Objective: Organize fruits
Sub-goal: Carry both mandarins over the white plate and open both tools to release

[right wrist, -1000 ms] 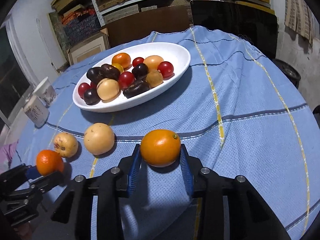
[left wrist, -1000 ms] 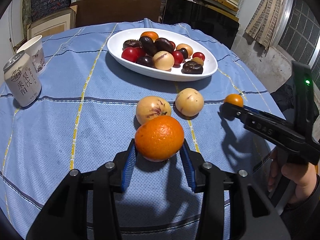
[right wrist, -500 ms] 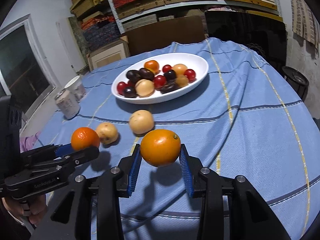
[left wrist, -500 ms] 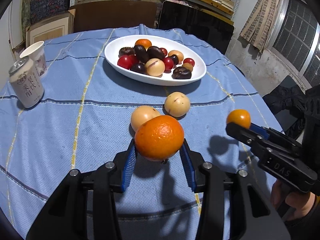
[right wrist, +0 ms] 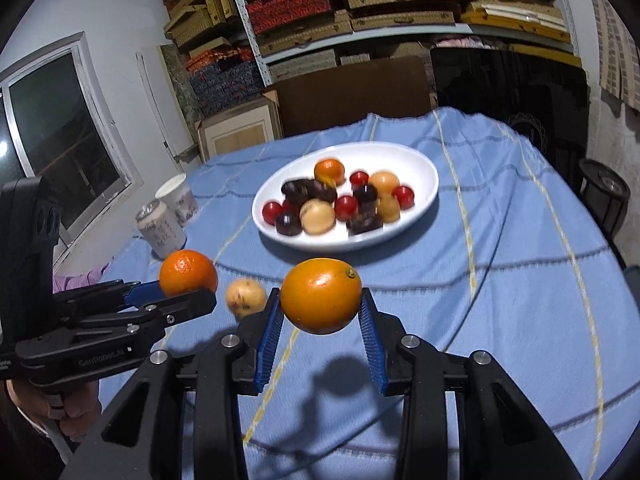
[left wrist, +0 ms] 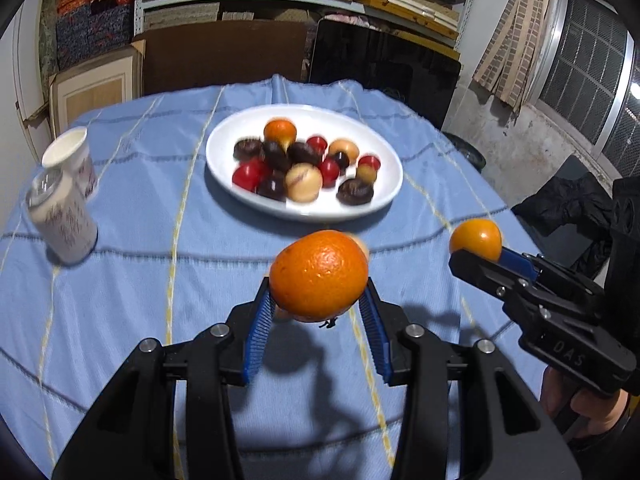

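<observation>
My left gripper (left wrist: 318,300) is shut on a rough-skinned orange (left wrist: 319,274) and holds it well above the blue cloth. It also shows at the left of the right wrist view, with its orange (right wrist: 187,273). My right gripper (right wrist: 320,308) is shut on a smooth orange (right wrist: 321,296), also lifted; that orange shows in the left wrist view (left wrist: 475,239). A white oval plate (left wrist: 384,196) with several red, dark and tan fruits stands farther back. A tan fruit (right wrist: 245,297) lies on the cloth between the grippers; another is mostly hidden behind the left orange.
A drink can (left wrist: 63,222) and a paper cup (left wrist: 72,160) stand at the table's left. The round table (right wrist: 520,240) drops off at right and front. Shelves with boxes, a cardboard panel and a dark screen lie behind it. A black bin (right wrist: 604,196) is at right.
Both grippers have risen and pulled back with their oranges. The plate and loose tan fruits now look farther and lower; more of the shelves shows.
</observation>
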`<state>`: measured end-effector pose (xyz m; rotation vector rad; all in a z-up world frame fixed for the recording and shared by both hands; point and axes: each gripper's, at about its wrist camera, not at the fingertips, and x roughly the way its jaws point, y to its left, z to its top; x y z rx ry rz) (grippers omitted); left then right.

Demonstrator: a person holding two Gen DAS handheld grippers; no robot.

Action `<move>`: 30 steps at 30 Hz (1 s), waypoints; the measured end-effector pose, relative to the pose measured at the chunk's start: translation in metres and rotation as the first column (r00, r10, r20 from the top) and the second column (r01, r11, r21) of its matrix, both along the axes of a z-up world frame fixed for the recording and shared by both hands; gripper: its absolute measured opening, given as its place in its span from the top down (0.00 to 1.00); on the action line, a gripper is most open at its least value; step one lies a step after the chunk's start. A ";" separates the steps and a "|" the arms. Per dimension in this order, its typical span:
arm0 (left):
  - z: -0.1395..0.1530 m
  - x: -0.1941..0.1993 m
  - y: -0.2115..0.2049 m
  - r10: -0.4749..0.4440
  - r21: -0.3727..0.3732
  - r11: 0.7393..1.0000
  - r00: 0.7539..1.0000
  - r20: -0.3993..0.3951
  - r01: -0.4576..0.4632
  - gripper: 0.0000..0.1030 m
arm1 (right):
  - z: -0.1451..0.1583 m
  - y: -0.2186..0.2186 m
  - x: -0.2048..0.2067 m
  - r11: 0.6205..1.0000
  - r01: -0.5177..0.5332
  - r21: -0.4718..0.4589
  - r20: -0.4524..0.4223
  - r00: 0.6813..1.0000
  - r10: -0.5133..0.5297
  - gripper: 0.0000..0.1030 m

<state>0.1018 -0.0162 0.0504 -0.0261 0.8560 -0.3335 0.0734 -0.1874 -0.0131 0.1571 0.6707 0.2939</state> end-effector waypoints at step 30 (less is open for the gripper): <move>-0.033 0.146 -0.058 0.005 0.042 0.999 0.998 -0.056 -0.003 0.31 | -0.023 -0.018 0.173 0.993 0.080 0.091 -0.125 0.990 -0.069 0.56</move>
